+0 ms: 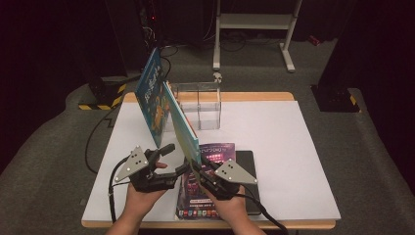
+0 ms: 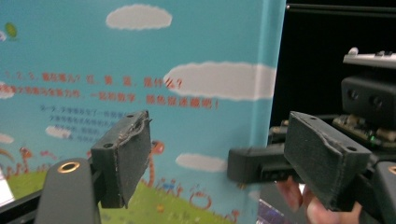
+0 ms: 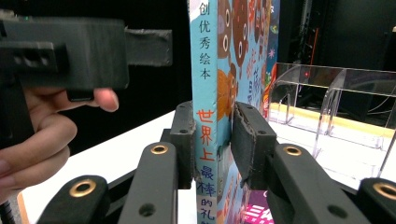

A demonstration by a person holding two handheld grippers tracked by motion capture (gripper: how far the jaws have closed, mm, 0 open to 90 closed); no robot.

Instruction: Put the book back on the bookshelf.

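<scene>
Picture book (image 1: pixel 166 110) held upright on edge above the table (image 1: pixel 293 147), near the clear rack (image 1: pixel 200 105). Right gripper (image 3: pixel 212 140) clamps its spine from both sides. Left gripper (image 2: pixel 215 158) stands open just beside the cover, gripping nothing. Step in hand: carrying the book to the rack. Next move likely needs lining the book up with a slot.

Book (image 1: pixel 183 125) upright before clear organizer (image 1: pixel 198 104)
</scene>
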